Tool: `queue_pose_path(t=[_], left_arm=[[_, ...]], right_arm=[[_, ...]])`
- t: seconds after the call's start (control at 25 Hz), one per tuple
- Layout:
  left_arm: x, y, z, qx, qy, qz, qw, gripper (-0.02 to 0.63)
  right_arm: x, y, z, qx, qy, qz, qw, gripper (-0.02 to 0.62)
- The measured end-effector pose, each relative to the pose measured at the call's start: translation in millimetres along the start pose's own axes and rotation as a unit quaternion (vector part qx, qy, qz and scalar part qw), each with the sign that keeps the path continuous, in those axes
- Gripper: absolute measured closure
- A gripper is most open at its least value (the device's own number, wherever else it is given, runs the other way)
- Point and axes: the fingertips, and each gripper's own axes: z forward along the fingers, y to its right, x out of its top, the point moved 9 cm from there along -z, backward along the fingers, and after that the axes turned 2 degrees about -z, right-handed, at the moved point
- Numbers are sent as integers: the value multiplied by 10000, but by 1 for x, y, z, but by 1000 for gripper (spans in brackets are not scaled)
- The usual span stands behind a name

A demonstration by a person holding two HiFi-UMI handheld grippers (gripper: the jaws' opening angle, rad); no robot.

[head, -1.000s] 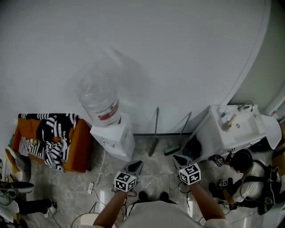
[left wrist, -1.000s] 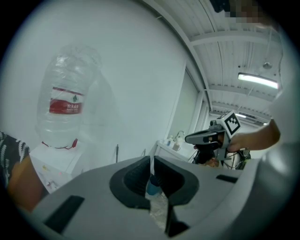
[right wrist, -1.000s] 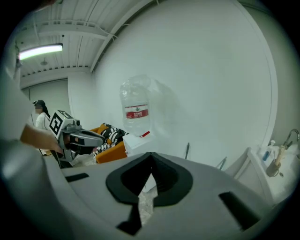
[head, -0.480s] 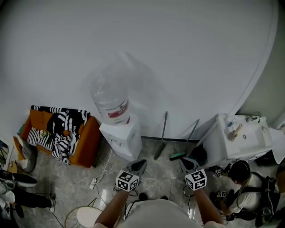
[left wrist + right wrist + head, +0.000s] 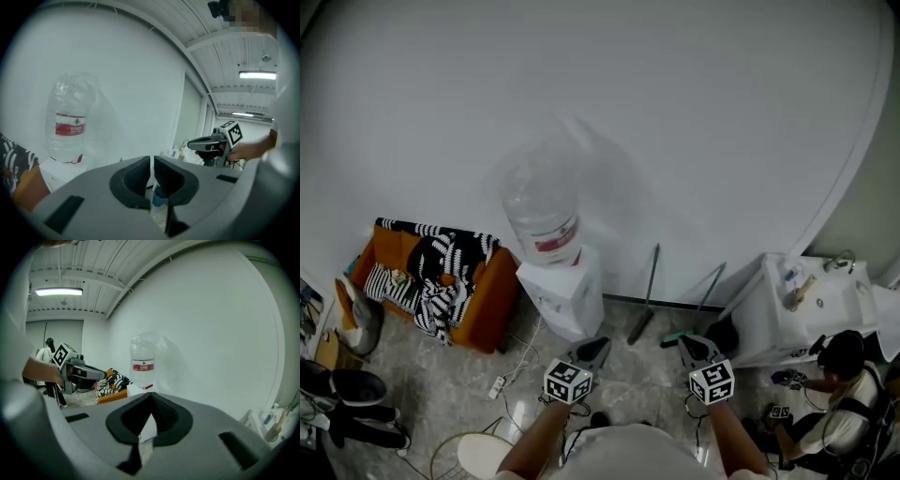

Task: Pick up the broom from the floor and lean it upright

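Grey slim-handled, green-headed broom [image 5: 702,300]: likely light, stiff, slick; I'd clamp mid-handle. My left claw [image 5: 598,347], right claw [image 5: 687,345] both closed, empty.

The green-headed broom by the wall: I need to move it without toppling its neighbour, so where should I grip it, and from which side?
Grip the green-headed broom on its thin handle about halfway up, where it slants clear of the wall. Come from the room side, jaws across the pole: the other long-handled tool leans at its left, and the white sink unit crowds its right.
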Motion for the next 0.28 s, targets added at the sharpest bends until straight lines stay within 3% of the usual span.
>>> queue_pose_path(t=[0.28], left_arm=[[-2,0,2,49,24,0,10000,581]], right_arm=[[2,2,4,63,54,2,10000,595]])
